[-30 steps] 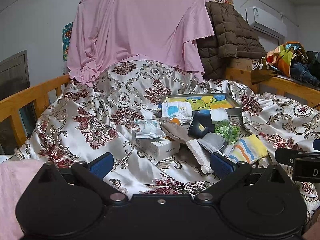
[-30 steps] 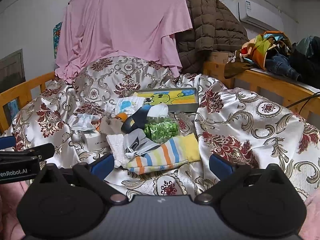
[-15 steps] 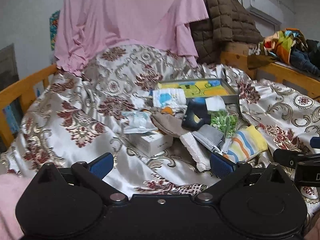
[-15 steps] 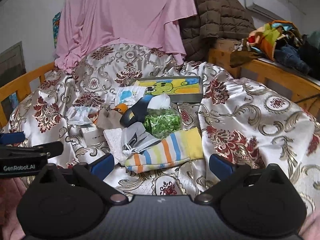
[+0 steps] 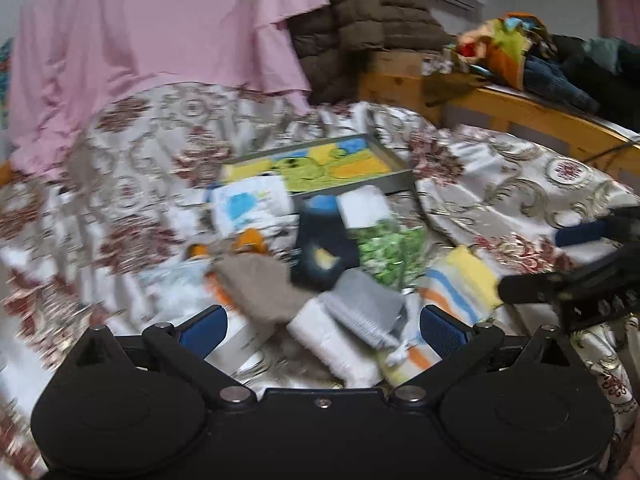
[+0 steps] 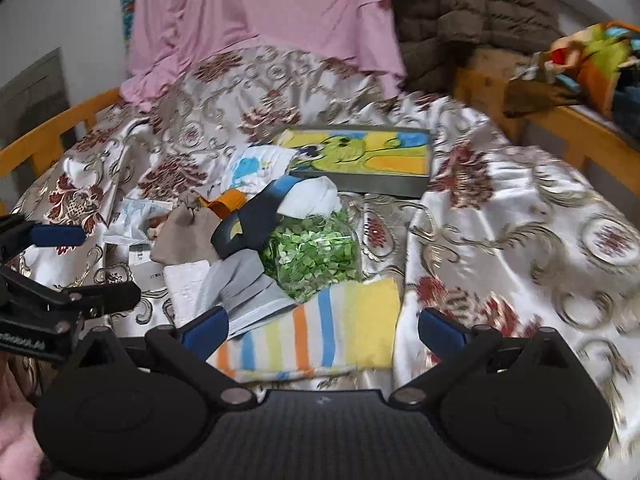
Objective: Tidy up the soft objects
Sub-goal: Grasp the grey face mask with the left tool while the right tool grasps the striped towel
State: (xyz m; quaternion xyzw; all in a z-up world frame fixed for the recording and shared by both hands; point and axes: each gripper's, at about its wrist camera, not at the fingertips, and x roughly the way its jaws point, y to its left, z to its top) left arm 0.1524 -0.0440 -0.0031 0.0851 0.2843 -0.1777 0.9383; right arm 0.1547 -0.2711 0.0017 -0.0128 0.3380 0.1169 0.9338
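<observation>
A heap of soft things lies on the patterned bedspread (image 6: 500,216). A striped yellow cloth (image 6: 320,328) is nearest, between the fingers of my open right gripper (image 6: 322,326). Behind it lie a grey pouch (image 6: 244,284), a green-filled bag (image 6: 316,252), a dark blue sock (image 6: 252,224), a beige sock (image 6: 184,236) and a white printed cloth (image 6: 256,168). My left gripper (image 5: 322,326) is open over the grey pouch (image 5: 368,304) and a white cloth (image 5: 336,344), with the beige sock (image 5: 260,284) just ahead. Nothing is held.
A shallow grey tray with a yellow-green picture (image 6: 368,156) lies behind the heap. A white box (image 6: 148,264) sits at the heap's left. A pink sheet (image 6: 272,12) and brown quilted coat (image 6: 480,12) hang at the back. Wooden rails (image 6: 580,136) edge the bed, with clothes piled on the right.
Both grippers have moved forward toward the heap, which now looks larger. The striped cloth has come between the right fingers, the grey pouch and white cloth between the left. Both stay open.
</observation>
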